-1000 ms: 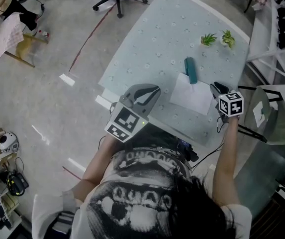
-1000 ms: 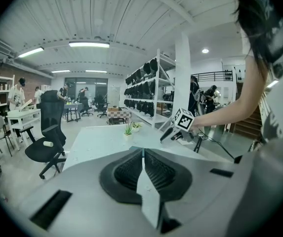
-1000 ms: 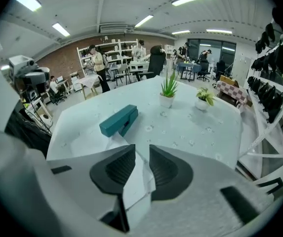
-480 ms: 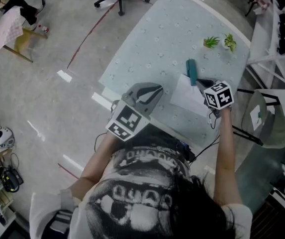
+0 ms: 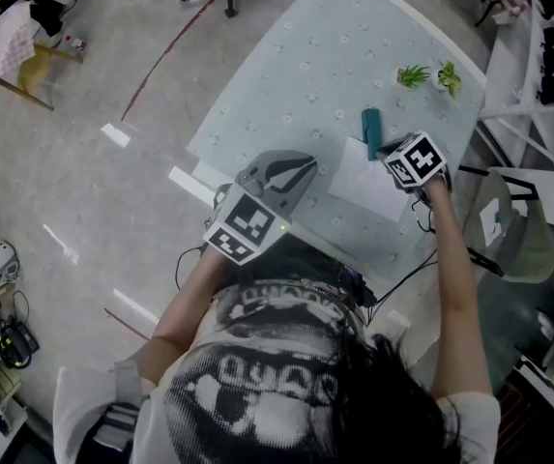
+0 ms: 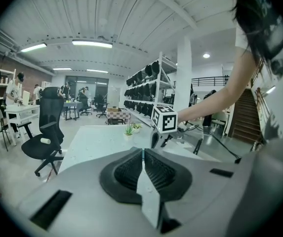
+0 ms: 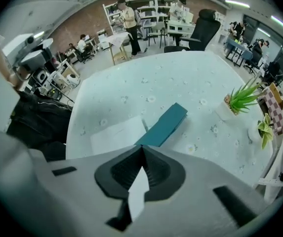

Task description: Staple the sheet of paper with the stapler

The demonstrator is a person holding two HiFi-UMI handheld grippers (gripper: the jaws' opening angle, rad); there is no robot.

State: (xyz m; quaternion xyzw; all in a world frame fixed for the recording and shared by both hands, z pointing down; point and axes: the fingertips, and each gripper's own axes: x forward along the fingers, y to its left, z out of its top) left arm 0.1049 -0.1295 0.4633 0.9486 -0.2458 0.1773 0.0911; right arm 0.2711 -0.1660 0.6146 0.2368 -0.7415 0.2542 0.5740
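A black office chair [image 6: 46,122] stands on pale glossy floor [image 5: 93,75].

No text, brand or number can be read; the shirt print [image 5: 257,394] is illegible

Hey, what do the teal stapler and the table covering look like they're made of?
Stapler: probably plastic or painted metal, matte teal; even colour, no glare. Table covering: likely a plastic-coated cloth, pale with small printed flowers; exact material unclear.
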